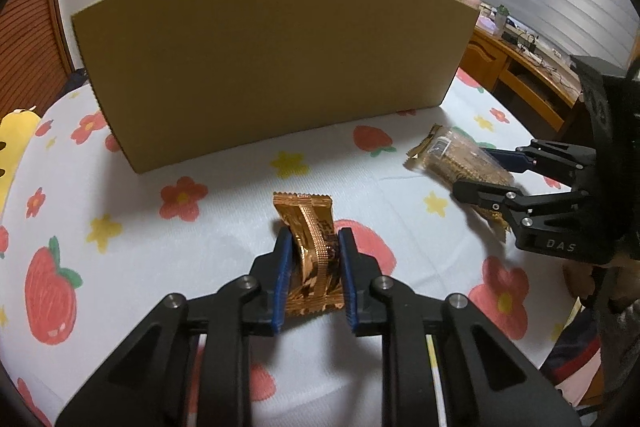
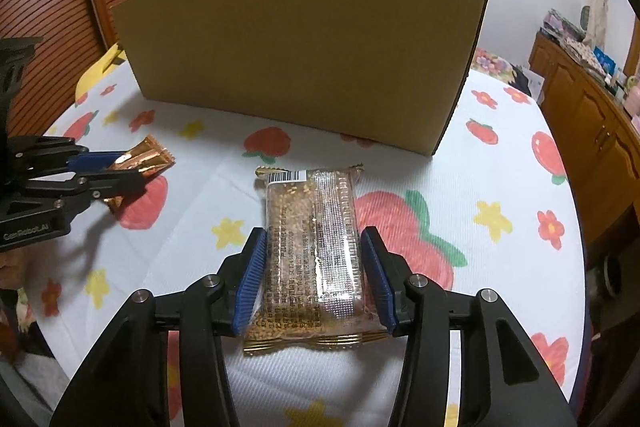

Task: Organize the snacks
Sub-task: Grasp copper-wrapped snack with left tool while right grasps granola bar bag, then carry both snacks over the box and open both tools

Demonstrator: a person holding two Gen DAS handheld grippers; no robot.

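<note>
Two claws work over a flowered cloth (image 1: 224,195) with strawberries printed on it. Nearest in the left wrist view, the left claw (image 1: 313,269) pinches a copper foil snack (image 1: 310,247), which buckles between the blue pads. To its right the right claw (image 2: 314,283) has its pads at both long sides of a clear sesame bar packet (image 2: 310,259) lying flat on the cloth; the left pad touches it, and whether the right one does I cannot tell. Behind both snacks stands a cardboard box (image 2: 296,59), upright, well apart from them.
</note>
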